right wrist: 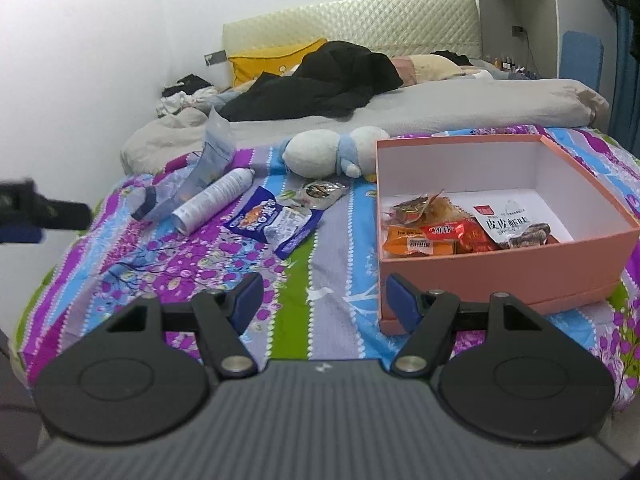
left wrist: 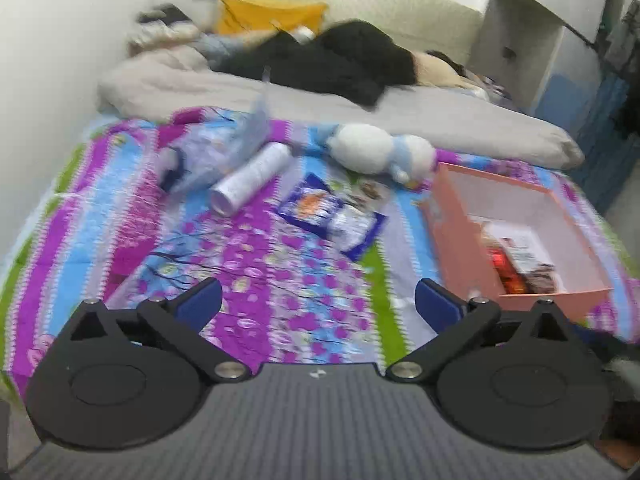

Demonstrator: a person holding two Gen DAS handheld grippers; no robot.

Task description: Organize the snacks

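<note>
The bedsheet [right wrist: 328, 280] is thin printed cloth, matt; the grey quilt [right wrist: 460, 104] behind it looks soft and matt; the pink box [right wrist: 508, 264] is smooth card, its inner walls plain white and matt; the snack packets [right wrist: 440, 234] inside are glossy crinkled film, as is the blue packet [right wrist: 272, 220] on the sheet; the white can [right wrist: 214, 196] has a smooth, faintly shiny skin; the plush toy [right wrist: 320, 152] is fuzzy fabric; the headboard [right wrist: 360, 20] is quilted and slightly glossy; the right gripper [right wrist: 322, 300] has matt black plastic arms, bright metal pivots and blue pads [right wrist: 402, 300]; the left gripper [left wrist: 318, 302] looks alike.
</note>
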